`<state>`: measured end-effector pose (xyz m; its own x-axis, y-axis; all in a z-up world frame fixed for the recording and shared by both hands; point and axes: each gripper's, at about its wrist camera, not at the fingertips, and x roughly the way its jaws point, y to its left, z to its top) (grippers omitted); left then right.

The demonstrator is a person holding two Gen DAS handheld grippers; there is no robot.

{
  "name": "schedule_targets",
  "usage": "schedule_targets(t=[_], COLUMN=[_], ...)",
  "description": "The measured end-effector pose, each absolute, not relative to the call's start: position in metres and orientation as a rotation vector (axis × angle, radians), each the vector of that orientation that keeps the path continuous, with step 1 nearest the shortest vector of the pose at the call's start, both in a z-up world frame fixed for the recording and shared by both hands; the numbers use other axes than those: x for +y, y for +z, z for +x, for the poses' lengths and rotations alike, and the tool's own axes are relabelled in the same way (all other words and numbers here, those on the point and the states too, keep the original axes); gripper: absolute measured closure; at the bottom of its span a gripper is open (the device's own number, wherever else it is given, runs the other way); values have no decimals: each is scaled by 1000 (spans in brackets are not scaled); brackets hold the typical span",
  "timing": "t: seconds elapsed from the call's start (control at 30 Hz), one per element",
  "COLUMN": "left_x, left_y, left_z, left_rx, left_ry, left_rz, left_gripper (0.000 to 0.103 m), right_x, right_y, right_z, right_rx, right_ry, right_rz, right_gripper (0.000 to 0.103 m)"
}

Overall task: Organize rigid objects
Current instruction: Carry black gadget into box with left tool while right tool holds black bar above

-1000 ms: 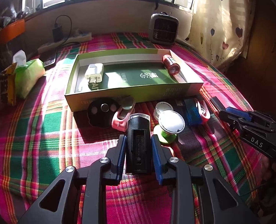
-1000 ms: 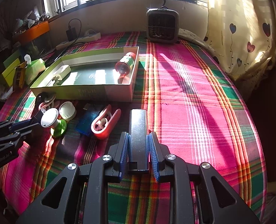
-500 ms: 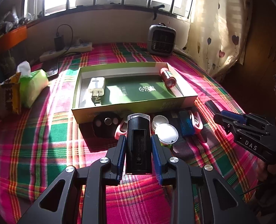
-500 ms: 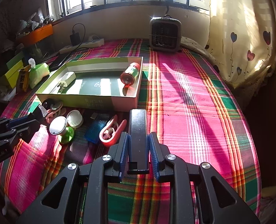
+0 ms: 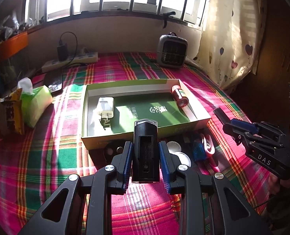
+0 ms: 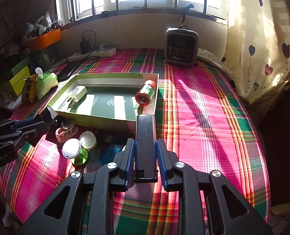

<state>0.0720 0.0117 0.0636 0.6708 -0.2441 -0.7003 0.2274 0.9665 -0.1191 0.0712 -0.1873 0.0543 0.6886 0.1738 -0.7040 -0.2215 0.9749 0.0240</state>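
Box (image 5: 145, 135) is seen straight ahead of both tools, long side across. Left tool (image 5: 146, 161) is clamped on black holder (image 5: 145, 148); right tool (image 6: 146, 157) on flat black bar (image 6: 145, 143), lengthwise, nearer its right end.

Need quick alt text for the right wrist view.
The right gripper holds a flat black bar above a plaid cloth, near an open green box containing a white charger and red bottle.
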Motion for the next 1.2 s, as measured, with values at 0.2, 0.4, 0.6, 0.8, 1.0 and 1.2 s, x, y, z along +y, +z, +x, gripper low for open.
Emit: schedule_targets(t=[0.2, 0.4, 0.6, 0.8, 1.0, 1.2], left_x=[14, 13, 12, 12, 12, 10], left_y=[68, 68, 67, 60, 52, 44], left_z=[91, 110, 133, 154, 174, 192], left_rx=[795, 807, 814, 836, 857, 878], left_ry=[-261, -269, -260, -258, -254, -256], left_rz=[-28, -31, -24, -33, -36, -30], left_gripper=[77, 77, 77, 77, 77, 77], right_x=[-184, -178, -170, -160, -151, -144], right_y=[62, 68, 71, 68, 63, 56], right_z=[83, 98, 120, 141, 161, 180], right_rx=[773, 776, 784, 800, 821, 842], right_ry=[239, 258, 278, 297, 309, 319], right_rz=[-60, -57, -54, -51, -64, -54], right_gripper=[79, 79, 79, 79, 79, 79])
